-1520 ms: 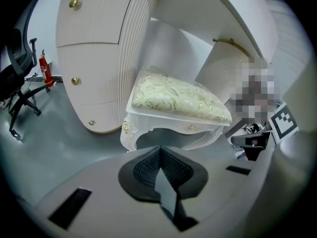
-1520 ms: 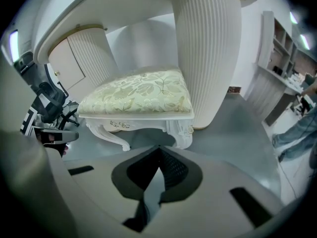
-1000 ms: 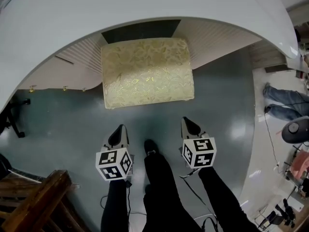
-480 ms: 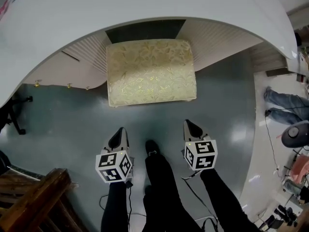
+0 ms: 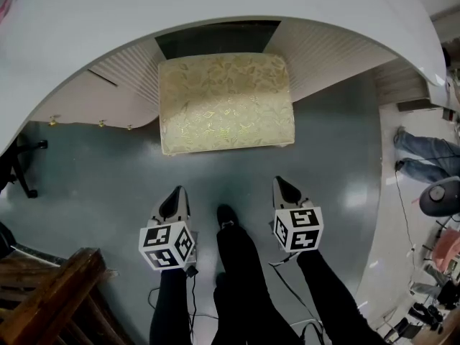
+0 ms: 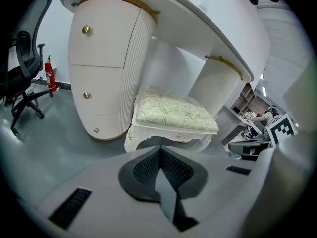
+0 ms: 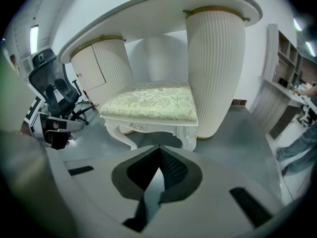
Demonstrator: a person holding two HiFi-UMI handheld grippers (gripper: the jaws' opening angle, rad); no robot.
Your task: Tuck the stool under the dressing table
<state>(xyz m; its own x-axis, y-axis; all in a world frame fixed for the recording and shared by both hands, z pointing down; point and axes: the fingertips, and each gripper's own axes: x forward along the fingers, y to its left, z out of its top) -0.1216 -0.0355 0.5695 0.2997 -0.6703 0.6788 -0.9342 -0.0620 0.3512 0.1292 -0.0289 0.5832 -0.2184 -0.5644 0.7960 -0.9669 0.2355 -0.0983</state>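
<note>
The stool [image 5: 225, 101] has a pale gold floral cushion and carved white legs. It stands between the two ribbed pedestals of the white dressing table [image 5: 215, 6], its front part still out from under the top. The stool [image 6: 174, 114] also fills the middle of the left gripper view, and the stool [image 7: 153, 103] that of the right gripper view. My left gripper [image 5: 175, 196] and right gripper [image 5: 282, 185] hang a short way in front of the stool, both shut and touching nothing.
A black office chair [image 6: 22, 78] and a red extinguisher [image 6: 49, 74] stand left of the table. Wooden furniture [image 5: 50, 300] is at my lower left. Someone's legs [image 5: 424, 153] and shelving lie to the right. My own legs [image 5: 237, 279] stand between the grippers.
The stool sits slightly further under the table top than a second ago. Both grippers stay about where they were, clear of the stool.
</note>
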